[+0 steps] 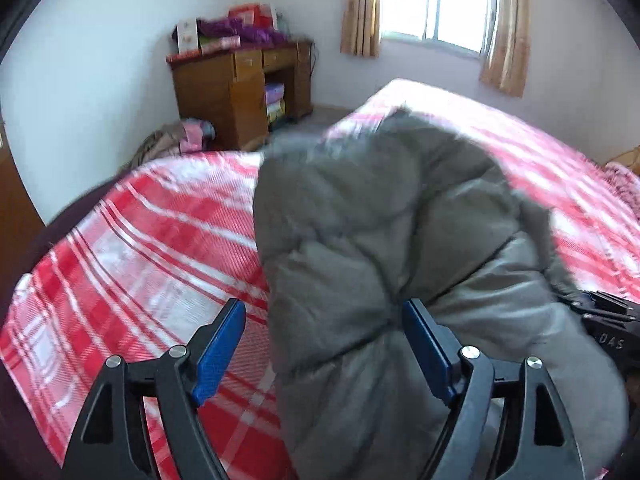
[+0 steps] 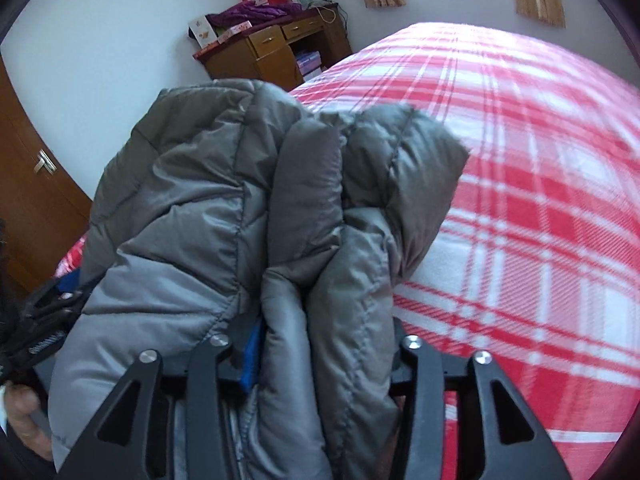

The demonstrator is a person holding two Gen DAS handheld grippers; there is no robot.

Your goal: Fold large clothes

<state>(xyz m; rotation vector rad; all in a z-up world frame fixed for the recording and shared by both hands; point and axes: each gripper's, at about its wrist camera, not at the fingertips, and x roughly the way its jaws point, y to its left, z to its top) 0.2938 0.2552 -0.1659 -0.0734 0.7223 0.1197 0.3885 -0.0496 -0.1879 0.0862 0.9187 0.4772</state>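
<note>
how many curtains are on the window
2. One curtain hangs on the left of the window, the other curtain on its right. Both show in each view; the frame cuts off their tops.

Black claw (image 1: 324,344) frames, blue pads (image 1: 218,354), silver screws

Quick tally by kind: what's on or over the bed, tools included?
Grey puffer jacket: 1
Red-and-white plaid bedspread: 1
Tools: 2, left tool and right tool
Total: 4
</note>
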